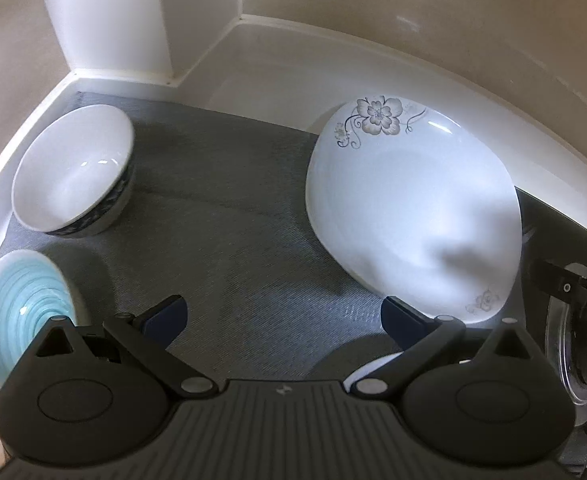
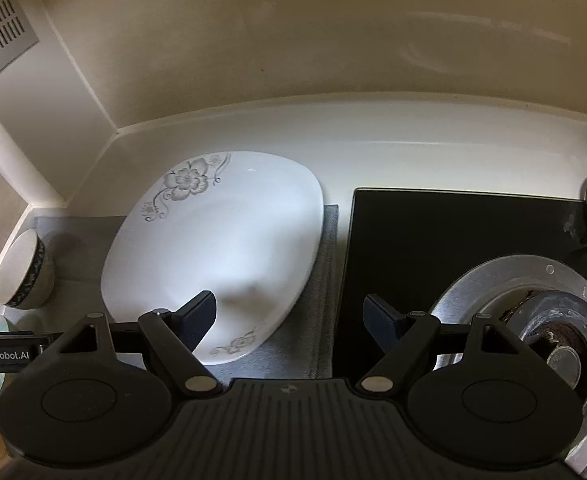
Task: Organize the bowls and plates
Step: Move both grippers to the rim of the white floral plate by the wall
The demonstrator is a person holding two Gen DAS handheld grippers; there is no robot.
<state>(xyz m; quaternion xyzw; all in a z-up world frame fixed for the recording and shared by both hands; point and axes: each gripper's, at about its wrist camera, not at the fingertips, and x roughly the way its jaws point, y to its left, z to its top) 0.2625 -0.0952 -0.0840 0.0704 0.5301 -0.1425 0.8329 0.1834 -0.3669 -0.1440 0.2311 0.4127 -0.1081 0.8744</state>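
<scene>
Nearest the lens, the left gripper hangs with its dark fingers spread wide, pinching nothing. Just past its right finger lies the large white rounded-square ceramic plate with grey flower prints, flat on the grey woven mat. Left of that plate stand a white bowl with a dark patterned outside and a pale blue ribbed dish. Right of the plate, the right gripper is likewise spread and empty, beside the black glass hob with its steel burner ring.

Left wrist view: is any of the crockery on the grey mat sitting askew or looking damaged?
Yes: the white bowl with the dark patterned outside is tipped on its side near the back left corner, its opening facing across the grey mat. The large white flower-printed plate and ribbed pale blue dish lie flat. No chips or spills show.
</scene>
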